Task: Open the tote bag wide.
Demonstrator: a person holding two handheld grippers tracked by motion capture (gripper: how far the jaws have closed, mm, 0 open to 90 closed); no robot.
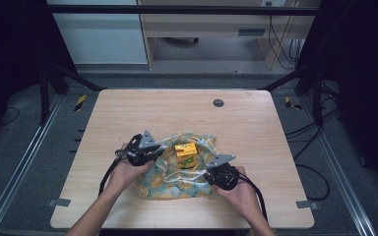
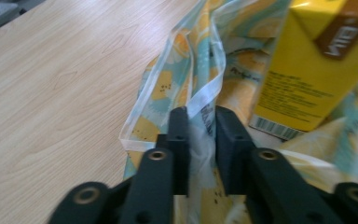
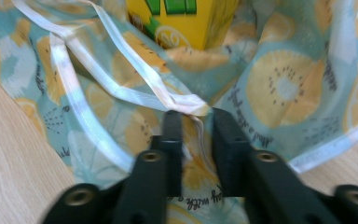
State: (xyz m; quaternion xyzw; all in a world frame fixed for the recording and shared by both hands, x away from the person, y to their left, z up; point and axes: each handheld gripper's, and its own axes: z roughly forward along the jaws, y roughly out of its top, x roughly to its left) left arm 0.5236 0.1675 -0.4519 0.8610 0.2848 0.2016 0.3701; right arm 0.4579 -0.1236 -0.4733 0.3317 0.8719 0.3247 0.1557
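Two hands come in from the near edge of the table [image 1: 128, 108], each holding a gripper. Between them lies a printed bag [image 1: 177, 182] with a yellow carton [image 1: 185, 153] standing on it near the middle. On one side, the left gripper [image 1: 150, 150] has its jaws nearly closed on the bag's white-edged rim [image 2: 205, 95]. On the other, the right gripper [image 1: 211, 172] pinches the white edge [image 3: 186, 103] at the bag's near right side, jaws narrowly apart.
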